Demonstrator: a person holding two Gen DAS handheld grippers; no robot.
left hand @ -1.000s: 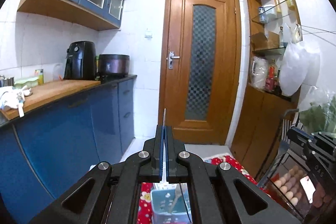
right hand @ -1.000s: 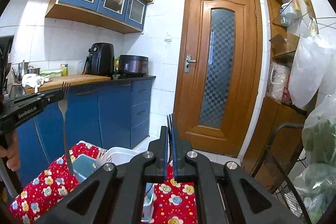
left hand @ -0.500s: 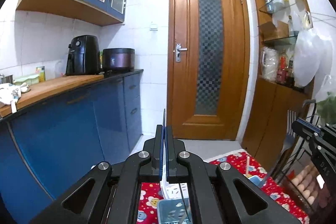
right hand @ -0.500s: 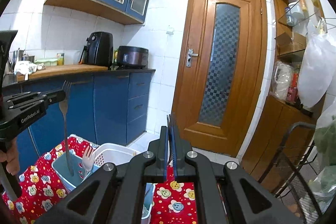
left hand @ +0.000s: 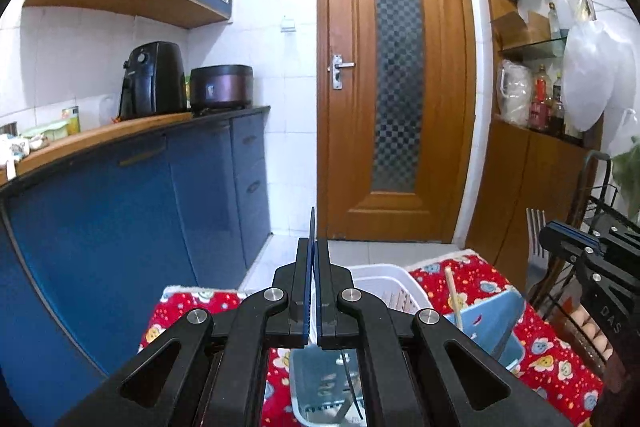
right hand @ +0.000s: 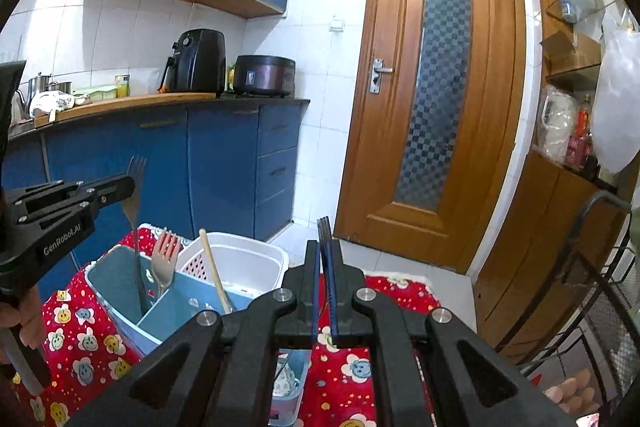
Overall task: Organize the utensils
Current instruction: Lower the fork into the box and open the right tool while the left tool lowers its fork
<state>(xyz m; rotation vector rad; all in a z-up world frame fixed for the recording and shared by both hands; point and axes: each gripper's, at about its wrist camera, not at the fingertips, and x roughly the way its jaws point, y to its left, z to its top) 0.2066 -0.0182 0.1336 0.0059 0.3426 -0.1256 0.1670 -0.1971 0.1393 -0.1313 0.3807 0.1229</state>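
Left gripper pinching a metal fork near its neck: long axis upright, tines toward 12 o'clock, handle sunk toward 6 into the blue utensil caddy. Right gripper clamped on a second fork, likewise upright, tines up.

Both wrist views look forward along their fingers toward the door, sharing the blue caddy close below.

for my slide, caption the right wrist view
Left gripper lowers a metal fork into the blue utensil caddy beside a beige fork.
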